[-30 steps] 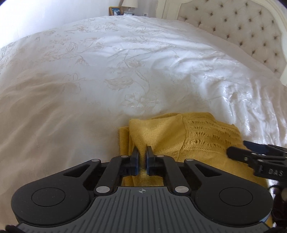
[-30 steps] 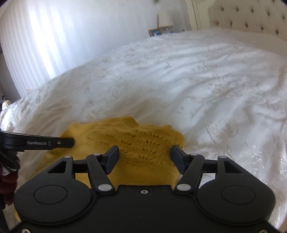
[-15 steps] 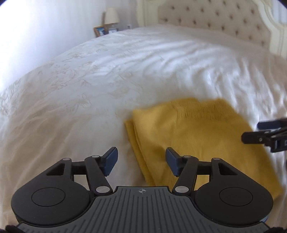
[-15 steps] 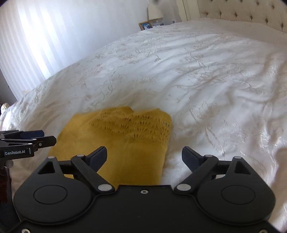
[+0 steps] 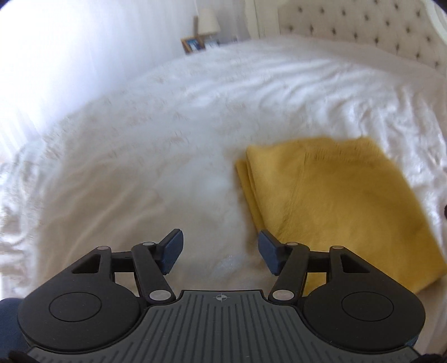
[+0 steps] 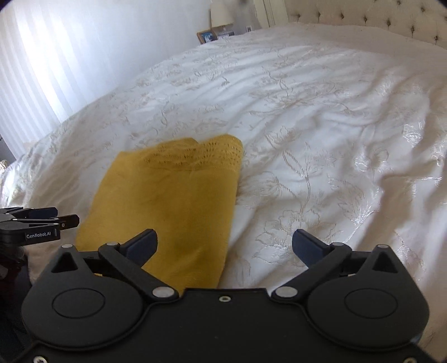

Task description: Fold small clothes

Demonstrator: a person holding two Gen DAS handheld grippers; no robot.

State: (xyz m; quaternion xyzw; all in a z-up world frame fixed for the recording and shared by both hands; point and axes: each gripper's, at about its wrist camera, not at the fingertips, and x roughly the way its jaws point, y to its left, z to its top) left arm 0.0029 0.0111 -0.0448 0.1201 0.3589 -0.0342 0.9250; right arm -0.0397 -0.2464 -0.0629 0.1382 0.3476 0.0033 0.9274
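The yellow knit garment (image 6: 170,201) lies folded flat on the bed (image 6: 321,117) (apparently finished), both grippers' jaws having just opened, apart and empty.

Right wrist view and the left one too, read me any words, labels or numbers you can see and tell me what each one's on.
"GenRobot.AI": white lettering on the side of the left gripper, seen at the left edge of the right wrist view.
Framed picture and boxes by the lamp: any print is too small to read.
Left wrist view: no readable text; only a crosshair mark on the gripper body.
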